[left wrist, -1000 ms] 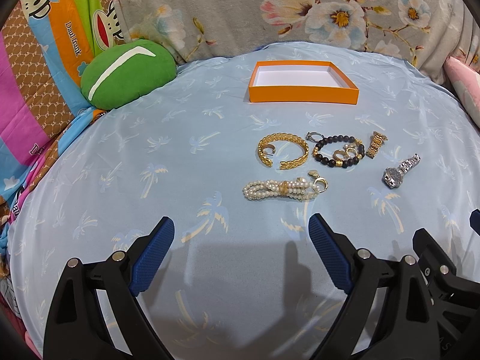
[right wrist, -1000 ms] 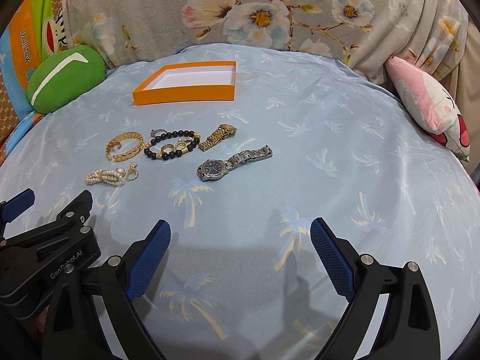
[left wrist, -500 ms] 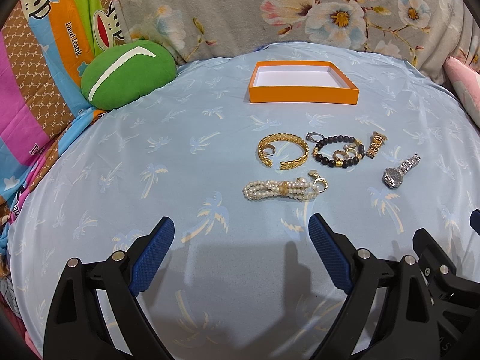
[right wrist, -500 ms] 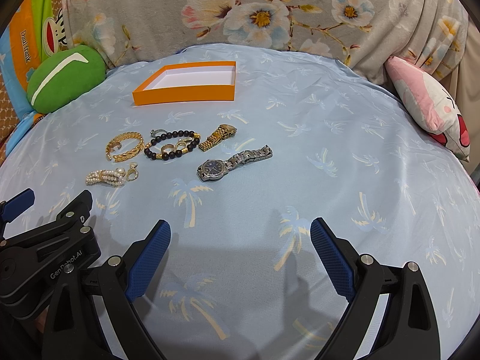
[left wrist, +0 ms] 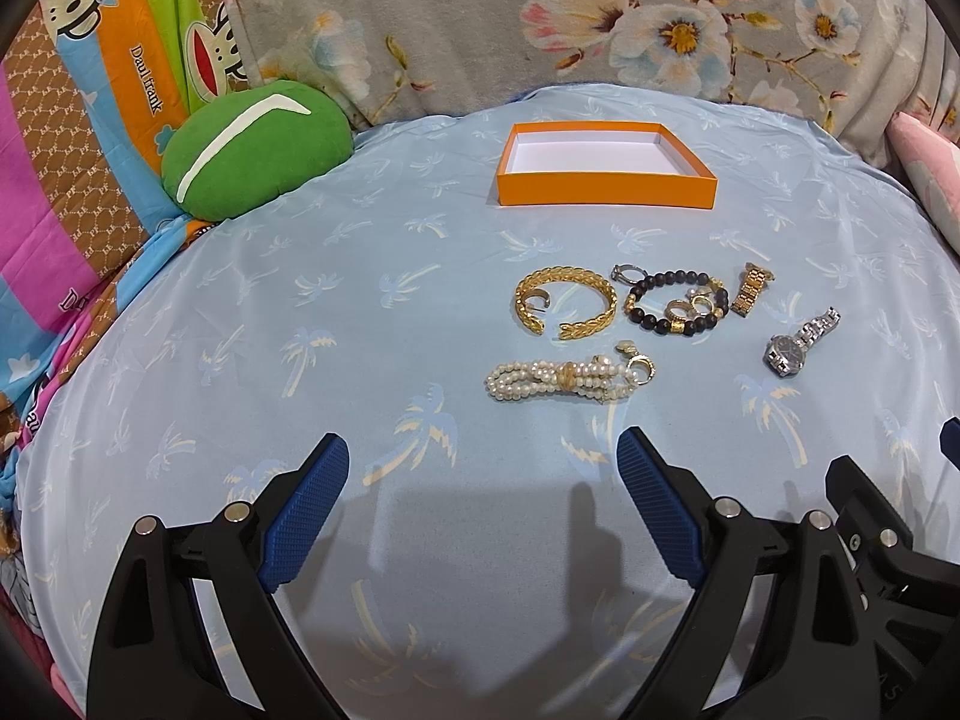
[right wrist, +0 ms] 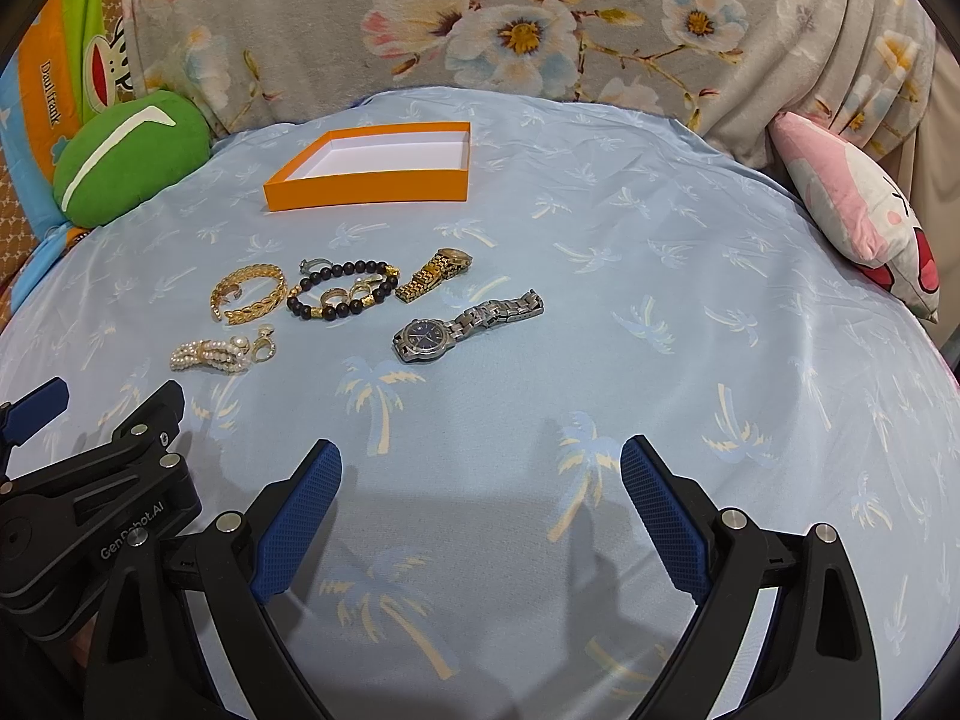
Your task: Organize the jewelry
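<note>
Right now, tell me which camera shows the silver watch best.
The right wrist view: the silver watch lies near the centre, dial and band fully visible. The left wrist view has it small, foreshortened and toward the right edge.

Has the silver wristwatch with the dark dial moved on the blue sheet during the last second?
No. In the right wrist view the silver wristwatch lies at the same spot and angle relative to the orange cardboard box as before.

Pink cushion cut off at left view's right edge. Small rings inside bead bracelet: too tiny to count.
</note>
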`<act>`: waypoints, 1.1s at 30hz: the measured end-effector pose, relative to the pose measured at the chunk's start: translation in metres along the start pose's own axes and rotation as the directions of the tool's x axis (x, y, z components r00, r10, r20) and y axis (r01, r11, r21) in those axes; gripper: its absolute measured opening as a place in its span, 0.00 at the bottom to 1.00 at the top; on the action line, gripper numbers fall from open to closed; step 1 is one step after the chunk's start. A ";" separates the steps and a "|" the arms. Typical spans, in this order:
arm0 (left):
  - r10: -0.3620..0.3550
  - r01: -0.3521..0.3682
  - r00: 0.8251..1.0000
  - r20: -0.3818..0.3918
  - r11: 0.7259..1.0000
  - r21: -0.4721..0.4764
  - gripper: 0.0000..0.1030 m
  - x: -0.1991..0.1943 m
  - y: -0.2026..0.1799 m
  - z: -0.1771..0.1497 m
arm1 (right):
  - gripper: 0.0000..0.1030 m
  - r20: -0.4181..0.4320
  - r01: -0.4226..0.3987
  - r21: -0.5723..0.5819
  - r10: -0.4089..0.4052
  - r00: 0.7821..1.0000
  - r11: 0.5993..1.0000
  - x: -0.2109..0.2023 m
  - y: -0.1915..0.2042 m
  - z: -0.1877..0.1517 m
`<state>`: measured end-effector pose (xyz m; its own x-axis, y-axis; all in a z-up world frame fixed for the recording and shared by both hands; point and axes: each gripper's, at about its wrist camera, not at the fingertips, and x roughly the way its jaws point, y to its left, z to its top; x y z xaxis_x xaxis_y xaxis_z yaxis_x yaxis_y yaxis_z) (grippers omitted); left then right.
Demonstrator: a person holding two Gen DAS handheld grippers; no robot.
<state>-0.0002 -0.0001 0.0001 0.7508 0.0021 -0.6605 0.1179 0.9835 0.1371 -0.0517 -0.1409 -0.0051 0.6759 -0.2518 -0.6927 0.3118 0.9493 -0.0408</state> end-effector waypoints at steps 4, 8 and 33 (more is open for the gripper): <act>0.000 0.000 1.000 0.000 1.000 0.000 0.86 0.000 0.000 0.000 | 0.90 0.000 0.000 0.000 0.000 1.000 1.000 0.000 0.000 0.000; 0.000 0.000 1.000 0.000 1.000 0.000 0.86 0.000 0.000 0.000 | 0.90 0.000 0.000 0.000 0.000 1.000 1.000 0.000 0.000 0.000; -0.030 0.032 0.999 0.021 0.998 -0.057 0.89 -0.005 0.019 0.000 | 0.90 -0.020 -0.019 0.059 0.020 1.000 0.998 0.003 -0.011 0.003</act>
<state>-0.0014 0.0181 0.0061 0.7606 -0.0317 -0.6485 0.1042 0.9918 0.0737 -0.0507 -0.1531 -0.0044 0.6682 -0.2291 -0.7078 0.3379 0.9411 0.0143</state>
